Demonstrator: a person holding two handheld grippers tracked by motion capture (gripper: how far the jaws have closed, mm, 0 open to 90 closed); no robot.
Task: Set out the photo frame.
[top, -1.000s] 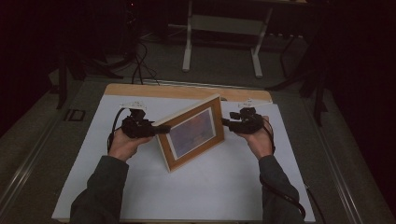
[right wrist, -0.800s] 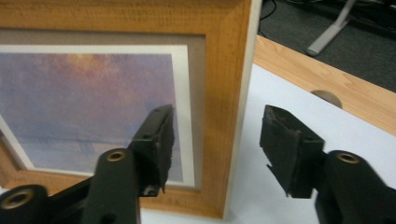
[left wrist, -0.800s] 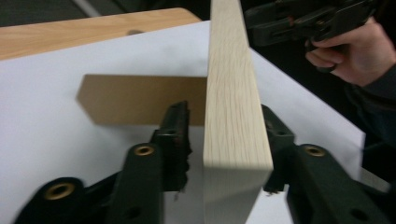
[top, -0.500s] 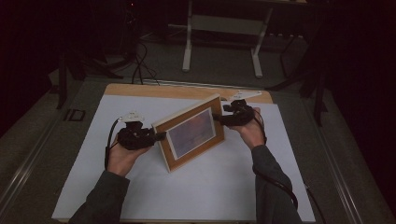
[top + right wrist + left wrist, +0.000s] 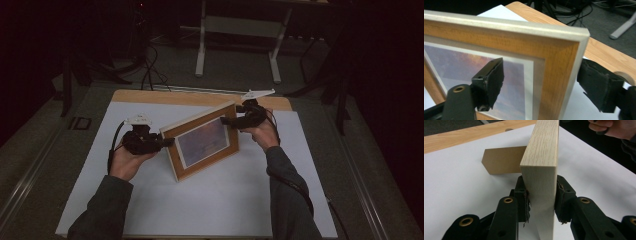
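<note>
picture frame (image 5: 206, 141) upright on white sheet (image 5: 200, 200). our left gripper (image 5: 541, 200) clamps its edge; right gripper (image 5: 540, 87) jaws just opened, straddling corner, not pressing. risk: one-sided hold, frame may pivot or topple if grip slips.

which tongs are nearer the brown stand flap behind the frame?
Left. The left tongs clamp the picture frame edge just in front of the stand flap; the right tongs straddle the frame's opposite upper corner, open.
</note>
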